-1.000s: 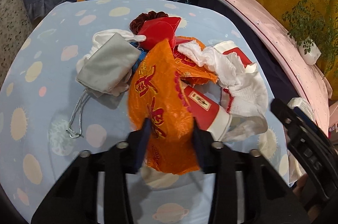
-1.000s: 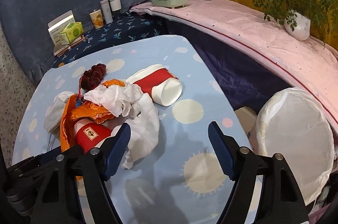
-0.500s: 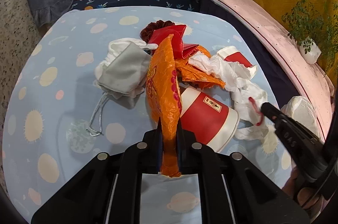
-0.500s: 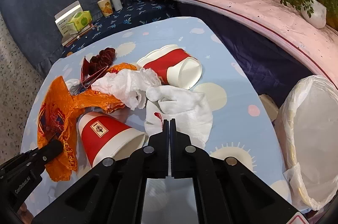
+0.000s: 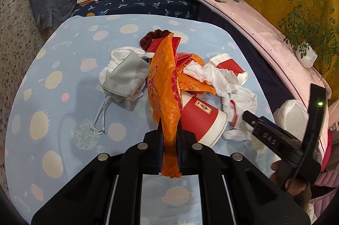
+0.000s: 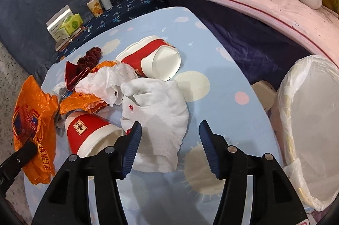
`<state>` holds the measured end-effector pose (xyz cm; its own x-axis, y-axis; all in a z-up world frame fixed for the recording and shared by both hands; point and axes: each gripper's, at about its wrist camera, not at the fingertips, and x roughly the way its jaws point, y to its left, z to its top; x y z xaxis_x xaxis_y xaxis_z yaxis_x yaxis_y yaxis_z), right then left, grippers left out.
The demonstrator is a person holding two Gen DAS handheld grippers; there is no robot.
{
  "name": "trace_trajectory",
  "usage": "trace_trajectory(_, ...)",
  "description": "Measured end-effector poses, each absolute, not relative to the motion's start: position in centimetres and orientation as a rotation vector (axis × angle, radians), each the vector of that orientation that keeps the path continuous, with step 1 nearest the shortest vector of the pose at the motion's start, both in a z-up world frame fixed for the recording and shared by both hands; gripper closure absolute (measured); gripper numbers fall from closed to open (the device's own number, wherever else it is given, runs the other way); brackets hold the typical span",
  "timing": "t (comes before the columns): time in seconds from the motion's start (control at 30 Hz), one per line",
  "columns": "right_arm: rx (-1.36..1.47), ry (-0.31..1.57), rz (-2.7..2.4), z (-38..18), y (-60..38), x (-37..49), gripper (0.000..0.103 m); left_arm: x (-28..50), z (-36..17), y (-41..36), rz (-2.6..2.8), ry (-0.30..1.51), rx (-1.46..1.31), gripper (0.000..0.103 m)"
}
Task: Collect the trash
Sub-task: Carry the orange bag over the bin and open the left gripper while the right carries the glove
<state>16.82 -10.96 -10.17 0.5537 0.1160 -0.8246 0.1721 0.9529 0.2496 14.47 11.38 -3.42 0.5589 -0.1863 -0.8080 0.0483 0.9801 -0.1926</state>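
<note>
Two grippers are seen over a heap of trash on a blue table (image 5: pixel 63 68). An orange plastic bag (image 5: pixel 166 85) is pinched between the fingers of the left gripper (image 5: pixel 169 136), its crumpled length drawn up from the heap toward the camera and a short tail hanging below the closed jaws. The bag is printed with red characters and is wrinkled and glossy. Just right of it, a red paper cup (image 5: pixel 201 119) is lying on its side, beside a white cloth (image 6: pixel 161 106) and crumpled tissue (image 6: pixel 106 83); a second red cup (image 6: pixel 156 59) is lying farther back. The right gripper (image 6: pixel 170 140) is held with its jaws wide apart and nothing between them, over the near edge of the white cloth. A white-lined bin (image 6: pixel 307 127) is seen at the right.
</note>
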Motion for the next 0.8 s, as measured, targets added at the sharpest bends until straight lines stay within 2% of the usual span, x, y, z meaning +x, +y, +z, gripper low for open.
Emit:
trace_trajectory(0.03,0.33,0.995,-0.024,-10.5,-10.9,17.0,0.054,14.4,-3.4,11.3,-0.141,0.969,-0.154,0.094)
trace_trajectory(0.07,0.34,1.001,-0.009,-10.8,-10.8,17.0,0.07,14.4,-3.4,11.2,-0.142,0.969,-0.153,0.094)
trace_trajectory(0.13,0.331,1.004,-0.008,-10.8,-10.5,16.9,0.087,14.4,-3.3,11.1,-0.144,0.97,-0.149,0.094)
trace_trajectory(0.17,0.336,0.996,0.0,-10.6,-10.5,16.7,0.092,14.3,-3.3,11.0,-0.145,0.969,-0.147,0.094)
trace_trajectory(0.47,0.321,0.848,0.004,-4.3,-11.3,13.6,0.094,13.6,-1.2,8.7,-0.193,0.934,-0.126,0.094)
trace_trajectory(0.8,0.299,0.711,-0.094,2.6,-16.0,9.6,0.094,12.8,2.7,1.4,-0.354,0.878,-0.068,0.094)
